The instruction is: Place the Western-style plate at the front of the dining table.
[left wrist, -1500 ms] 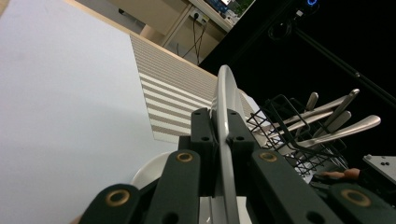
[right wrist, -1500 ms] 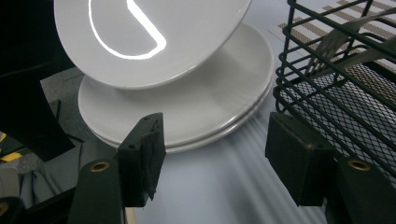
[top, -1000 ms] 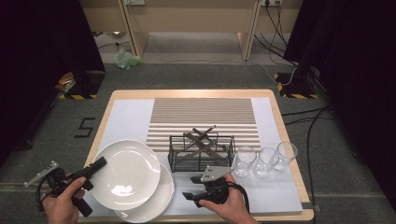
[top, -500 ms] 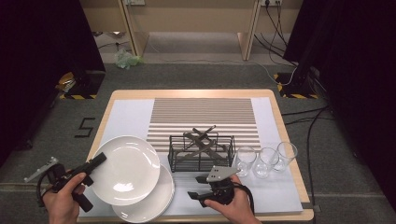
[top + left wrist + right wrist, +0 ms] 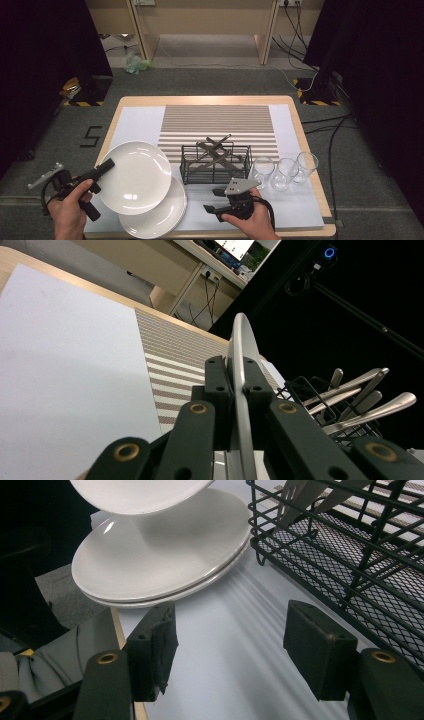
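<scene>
Left gripper (image 5: 106, 166) clamps the rim of a white plate (image 5: 136, 175), held tilted above the plate stack (image 5: 160, 220) at the tabletop's (image 5: 200, 101) near-left corner; right gripper (image 5: 212, 200) rests open and empty. Step: carrying the plate. Next, it likely needs a clear landing spot. Contact beneath the plate is hidden.

Top plate (image 5: 135, 176): lifted higher off the stack (image 5: 160, 217) since a second ago, now tilted, its rim clamped in the left claw (image 5: 107, 165).
Left claw: raised with the plate, shifted slightly away from the stack.
Right claw (image 5: 216, 200): drifted slightly, jaws apart.
</scene>
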{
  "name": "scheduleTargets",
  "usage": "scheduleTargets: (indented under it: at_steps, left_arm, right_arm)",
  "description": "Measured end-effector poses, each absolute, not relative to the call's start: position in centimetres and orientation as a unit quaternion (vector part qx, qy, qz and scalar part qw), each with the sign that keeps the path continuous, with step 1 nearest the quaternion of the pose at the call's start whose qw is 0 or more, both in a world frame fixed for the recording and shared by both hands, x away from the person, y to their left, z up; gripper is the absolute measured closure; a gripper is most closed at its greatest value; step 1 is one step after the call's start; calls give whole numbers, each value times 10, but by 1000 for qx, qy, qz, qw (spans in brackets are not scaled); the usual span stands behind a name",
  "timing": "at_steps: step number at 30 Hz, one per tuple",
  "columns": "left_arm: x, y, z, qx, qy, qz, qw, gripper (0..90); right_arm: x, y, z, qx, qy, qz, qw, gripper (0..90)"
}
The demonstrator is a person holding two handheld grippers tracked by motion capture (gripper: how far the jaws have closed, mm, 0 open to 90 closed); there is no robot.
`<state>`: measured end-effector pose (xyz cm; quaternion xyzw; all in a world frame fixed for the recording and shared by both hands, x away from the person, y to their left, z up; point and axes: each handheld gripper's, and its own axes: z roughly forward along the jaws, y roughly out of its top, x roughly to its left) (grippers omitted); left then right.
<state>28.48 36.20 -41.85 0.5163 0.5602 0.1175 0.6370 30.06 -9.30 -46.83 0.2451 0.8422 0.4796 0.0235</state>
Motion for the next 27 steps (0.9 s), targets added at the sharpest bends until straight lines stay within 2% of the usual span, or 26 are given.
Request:
scheduleTargets:
  at_steps: [27]
  left_arm:
    - [302,362,-415,516,557,122,639,849]
  right_arm:
    - [298,-109,-471,256,838,480,30,382]
